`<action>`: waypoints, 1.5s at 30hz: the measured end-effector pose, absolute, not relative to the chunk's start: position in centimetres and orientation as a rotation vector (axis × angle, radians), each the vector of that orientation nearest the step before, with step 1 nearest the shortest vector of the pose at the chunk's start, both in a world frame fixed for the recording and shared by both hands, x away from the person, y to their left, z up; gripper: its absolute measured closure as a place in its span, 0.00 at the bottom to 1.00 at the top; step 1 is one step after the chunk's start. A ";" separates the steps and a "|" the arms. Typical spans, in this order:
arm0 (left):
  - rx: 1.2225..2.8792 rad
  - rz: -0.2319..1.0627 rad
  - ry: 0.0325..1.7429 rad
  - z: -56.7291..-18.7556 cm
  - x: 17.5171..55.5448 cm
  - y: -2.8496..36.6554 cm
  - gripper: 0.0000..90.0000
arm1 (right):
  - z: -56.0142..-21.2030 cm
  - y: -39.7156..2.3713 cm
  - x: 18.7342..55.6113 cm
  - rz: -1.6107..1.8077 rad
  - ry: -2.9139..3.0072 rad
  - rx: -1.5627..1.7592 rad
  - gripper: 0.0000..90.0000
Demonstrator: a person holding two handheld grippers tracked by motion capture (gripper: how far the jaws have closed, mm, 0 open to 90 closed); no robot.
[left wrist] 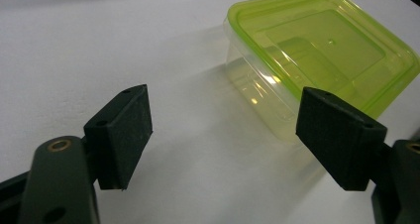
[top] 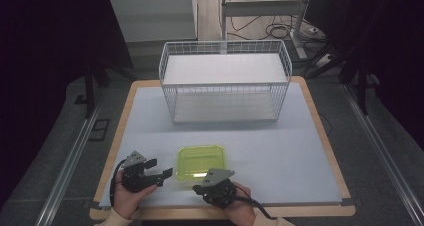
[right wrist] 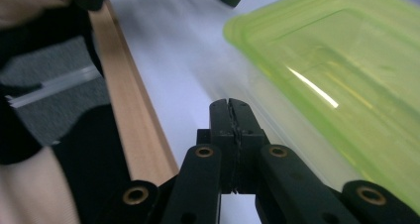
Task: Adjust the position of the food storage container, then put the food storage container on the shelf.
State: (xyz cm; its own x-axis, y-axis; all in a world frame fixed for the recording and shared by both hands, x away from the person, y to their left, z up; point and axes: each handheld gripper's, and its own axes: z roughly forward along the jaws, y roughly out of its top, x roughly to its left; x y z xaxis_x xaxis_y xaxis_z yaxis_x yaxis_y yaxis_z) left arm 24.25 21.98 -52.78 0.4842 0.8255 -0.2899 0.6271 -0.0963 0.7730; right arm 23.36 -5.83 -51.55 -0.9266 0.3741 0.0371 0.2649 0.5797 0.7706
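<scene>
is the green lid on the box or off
On. The green lid sits flat over the clear box, its rim running all round the top edge. The box looks empty through the lid.

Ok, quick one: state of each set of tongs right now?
Left tongs: open, nothing between them, the green-lidded container just ahead.
Right tongs: shut, holding nothing, beside the container.

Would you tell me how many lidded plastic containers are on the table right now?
1. The green-lidded container sits near the table's front edge, between the left gripper and right gripper; none seen in the wire basket.
</scene>
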 end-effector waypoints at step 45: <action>1.709 -0.061 1.232 -51.6 25.6 21.2 0.27 | -49.5 -16.9 31.2 1.582 2.569 1.169 0.48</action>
